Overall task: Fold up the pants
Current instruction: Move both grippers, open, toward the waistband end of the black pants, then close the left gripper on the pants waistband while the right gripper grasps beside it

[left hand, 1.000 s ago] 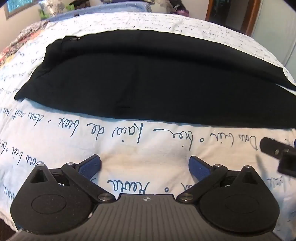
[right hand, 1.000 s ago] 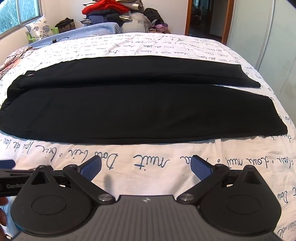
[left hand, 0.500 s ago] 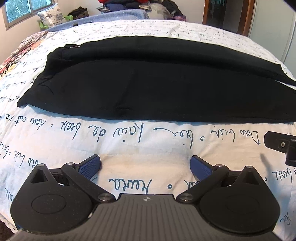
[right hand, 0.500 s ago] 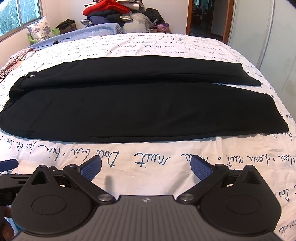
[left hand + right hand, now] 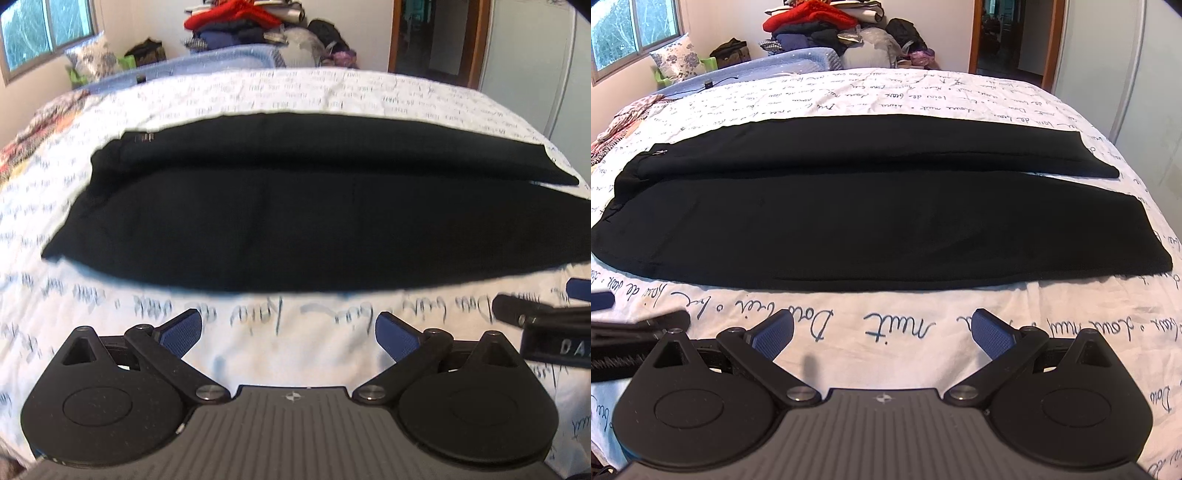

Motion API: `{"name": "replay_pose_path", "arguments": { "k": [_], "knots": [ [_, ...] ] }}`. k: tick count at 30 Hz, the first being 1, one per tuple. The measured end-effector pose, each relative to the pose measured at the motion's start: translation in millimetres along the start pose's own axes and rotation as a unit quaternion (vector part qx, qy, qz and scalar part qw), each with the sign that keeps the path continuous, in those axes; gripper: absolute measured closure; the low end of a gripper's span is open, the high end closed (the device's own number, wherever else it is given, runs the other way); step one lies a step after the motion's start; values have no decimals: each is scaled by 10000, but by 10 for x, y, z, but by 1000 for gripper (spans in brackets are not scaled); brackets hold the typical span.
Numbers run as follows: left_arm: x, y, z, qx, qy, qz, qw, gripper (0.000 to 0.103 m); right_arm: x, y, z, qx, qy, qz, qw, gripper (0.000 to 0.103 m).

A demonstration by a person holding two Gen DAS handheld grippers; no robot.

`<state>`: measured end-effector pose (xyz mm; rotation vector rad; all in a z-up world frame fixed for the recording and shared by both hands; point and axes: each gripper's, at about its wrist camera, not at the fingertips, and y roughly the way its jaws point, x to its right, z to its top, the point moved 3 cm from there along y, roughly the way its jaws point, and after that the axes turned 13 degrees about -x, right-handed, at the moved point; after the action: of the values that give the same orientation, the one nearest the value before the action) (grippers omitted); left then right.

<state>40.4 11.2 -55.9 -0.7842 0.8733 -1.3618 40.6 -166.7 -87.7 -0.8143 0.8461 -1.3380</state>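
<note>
The pants [image 5: 871,221] lie flat across the bed [image 5: 923,92], legs side by side, waist to the left. Both the left gripper [image 5: 288,332] and right gripper [image 5: 882,330] hang wide and empty just short of the near edge. Pinching that hem at two spread points should lift it evenly; bare bed beyond leaves room to fold away.
</note>
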Motion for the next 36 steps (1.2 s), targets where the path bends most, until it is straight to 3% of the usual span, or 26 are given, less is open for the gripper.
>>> {"name": "replay_pose_path", "arguments": {
  "k": [16,26,31,36],
  "knots": [
    [-164,230,330,-90,-248,33,9996,2,-43,33,466,189,-367,-7,9991,0],
    [-355,329,473,-122,-370,67,9992,2,-215,-11,797,434,-1049,20,9935,0],
    [-578,233,634,48,-295,42,9995,1,-278,-131,1086,662,-1420,133,9876,0],
    [-1104,121,969,124,-466,-478,9977,1,-291,-268,1456,834,-1850,645,9771,0]
  ]
}}
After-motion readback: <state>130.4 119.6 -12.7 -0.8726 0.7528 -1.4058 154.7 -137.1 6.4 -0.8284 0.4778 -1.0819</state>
